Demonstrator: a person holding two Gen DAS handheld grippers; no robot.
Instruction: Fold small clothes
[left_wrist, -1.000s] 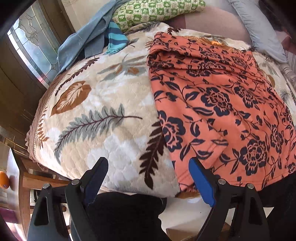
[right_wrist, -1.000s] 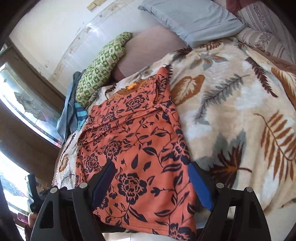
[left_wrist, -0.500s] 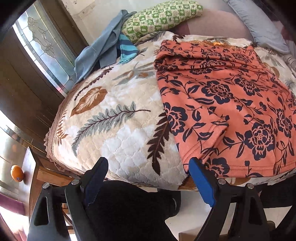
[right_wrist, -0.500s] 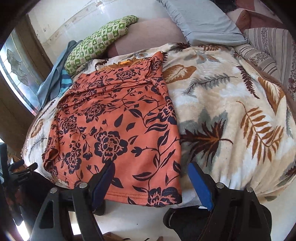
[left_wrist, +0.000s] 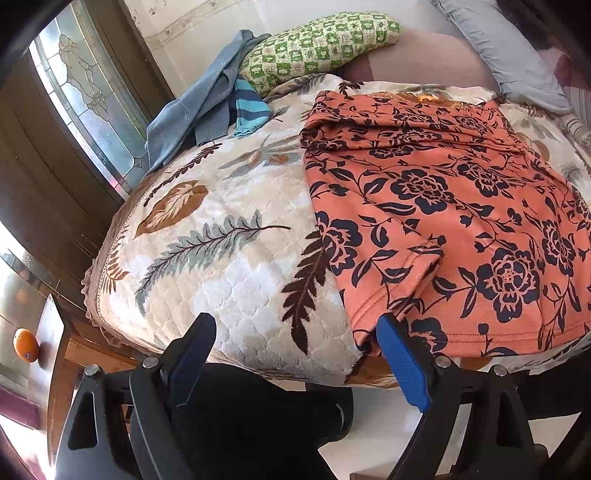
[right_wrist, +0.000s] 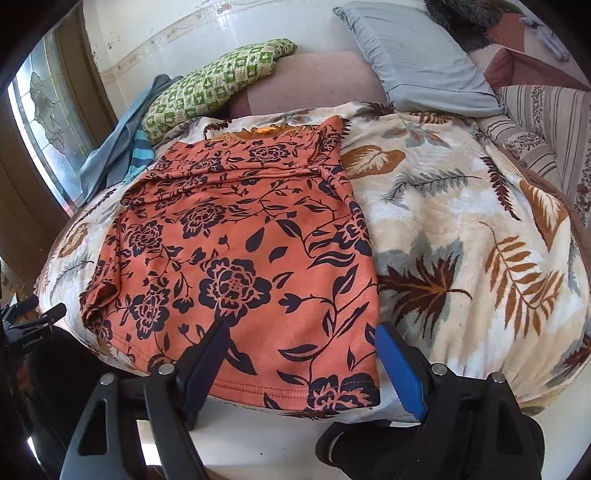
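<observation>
An orange shirt with dark blue flowers (right_wrist: 251, 251) lies spread flat on a leaf-patterned blanket (right_wrist: 461, 229), hem toward me and collar at the far side. Its left sleeve is folded in over the body (left_wrist: 417, 273). My left gripper (left_wrist: 295, 332) is open and empty, held off the bed's near edge by the shirt's (left_wrist: 461, 206) lower left corner. My right gripper (right_wrist: 301, 336) is open and empty, just in front of the hem near the lower right corner. Neither touches the cloth.
A green checked pillow (right_wrist: 218, 85), a grey pillow (right_wrist: 417, 59) and a pink cushion (right_wrist: 314, 81) lie at the far side. Blue clothes (left_wrist: 207, 103) are piled at the far left. A wooden table with an orange (left_wrist: 26, 345) stands left. White floor lies below.
Both grippers have drawn back from the bed toward me and stayed open. The shirt lies as before.
</observation>
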